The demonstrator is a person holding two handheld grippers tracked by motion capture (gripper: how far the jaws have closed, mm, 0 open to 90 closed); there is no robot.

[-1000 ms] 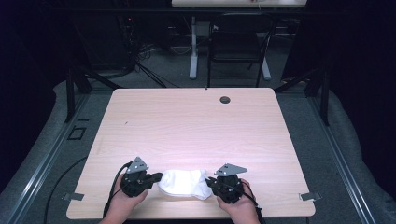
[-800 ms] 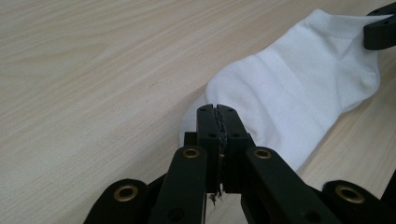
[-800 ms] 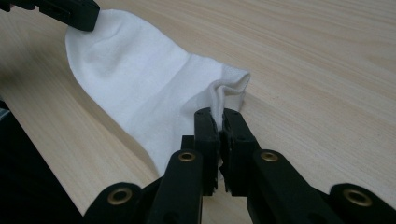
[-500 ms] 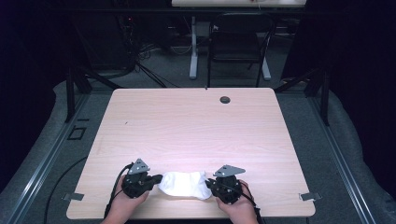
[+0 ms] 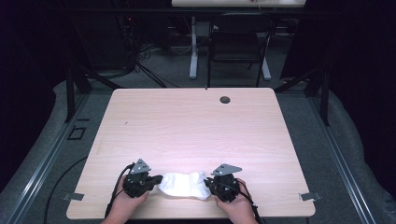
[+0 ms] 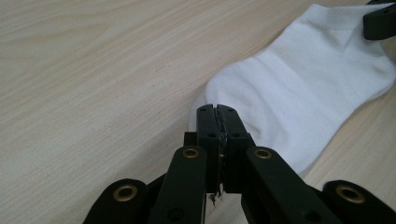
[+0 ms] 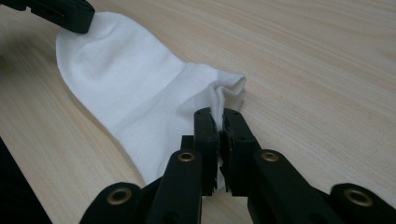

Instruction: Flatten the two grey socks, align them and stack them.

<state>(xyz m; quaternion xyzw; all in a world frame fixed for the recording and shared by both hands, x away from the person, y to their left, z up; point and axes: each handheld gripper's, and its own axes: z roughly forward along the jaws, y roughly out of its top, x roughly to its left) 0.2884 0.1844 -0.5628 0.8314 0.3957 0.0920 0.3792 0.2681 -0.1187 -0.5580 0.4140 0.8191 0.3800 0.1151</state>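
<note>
A white ankle sock (image 5: pixel 183 185) lies flat on the wooden table (image 5: pixel 196 126), stretched between the two tongs. The left gripper (image 6: pixel 218 122) is clamped on the toe end. The right gripper (image 7: pixel 219 123) pinches the bunched cuff end.

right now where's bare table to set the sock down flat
Free: the whole tabletop from the sock up to the round grommet at the far edge. Crowded: the near edge, where the left gripper and right gripper pinch the sock's ends.
</note>
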